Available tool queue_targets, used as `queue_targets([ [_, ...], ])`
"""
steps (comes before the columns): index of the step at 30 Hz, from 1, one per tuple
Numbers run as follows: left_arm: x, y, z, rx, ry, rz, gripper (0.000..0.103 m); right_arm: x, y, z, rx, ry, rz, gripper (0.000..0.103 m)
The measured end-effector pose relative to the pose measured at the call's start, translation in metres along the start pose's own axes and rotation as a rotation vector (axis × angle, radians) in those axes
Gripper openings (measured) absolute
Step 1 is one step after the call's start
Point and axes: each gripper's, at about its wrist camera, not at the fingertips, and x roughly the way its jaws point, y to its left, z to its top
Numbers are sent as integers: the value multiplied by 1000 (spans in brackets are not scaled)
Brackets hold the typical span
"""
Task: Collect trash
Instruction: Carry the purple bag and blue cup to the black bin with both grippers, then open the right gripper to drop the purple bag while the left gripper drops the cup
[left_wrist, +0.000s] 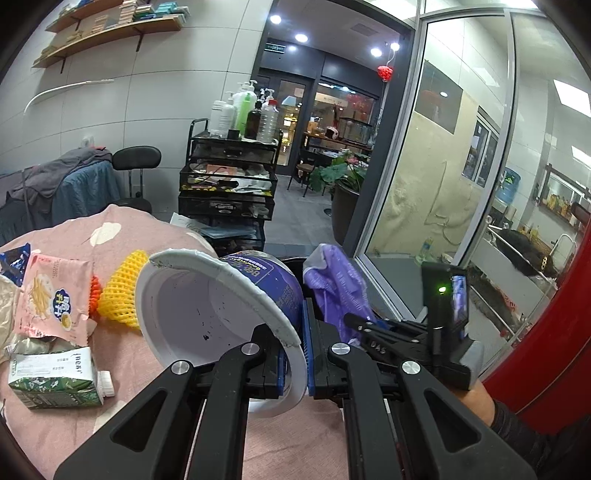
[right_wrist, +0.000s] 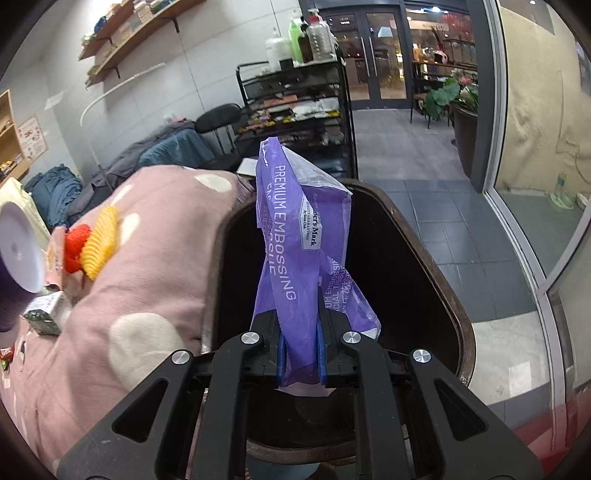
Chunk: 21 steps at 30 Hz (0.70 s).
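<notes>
Holding the purple wrapper (right_wrist: 295, 258) pinched tight in my right gripper (right_wrist: 301, 354), right over the dark bin (right_wrist: 436, 258) so it will fall straight in. My left gripper (left_wrist: 293, 360) is clamped on the rim of the noodle cup (left_wrist: 221, 306), tipped sideways above the pink tablecloth (left_wrist: 122, 369) — next in line, I'd say — with the carton (left_wrist: 55, 380) and snack packet (left_wrist: 51, 295) left lying behind.

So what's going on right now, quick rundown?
Left gripper clamped on noodle cup rim. Right gripper pinching purple tissue wrapper over the black bin. Nothing blocking the drop.
</notes>
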Motion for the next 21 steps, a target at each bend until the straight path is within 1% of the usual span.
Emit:
queue_targets([
  [3,6,-3,1,1,14,-18,8,14,-3,-3,2,33,-33,14],
  [5,10,-5,1,14,19,-22,8,20,-3,-5,2,52,-38,15],
  [6,11,-7,1,19,21,-24,8,22,-2,-6,-1,59,-41,19],
  [8,14,-10,1,30,27,-30,8,27,-3,-9,-1,68,-58,34],
  [10,17,-13,2,35,32,-33,8,27,-5,-11,15,67,-57,60],
  [11,19,-14,2,35,37,-38,8,27,-7,-12,26,63,-60,63],
  [14,26,-14,2,35,51,-52,8,24,-8,-13,37,59,-56,65],
  [17,30,-16,3,42,60,-59,8,16,-11,-13,52,33,-38,68],
  [19,32,-17,4,39,66,-68,8,10,-13,-12,62,8,-26,76],
  [21,35,-18,6,34,73,-78,8,0,-13,-10,70,-27,-16,80],
])
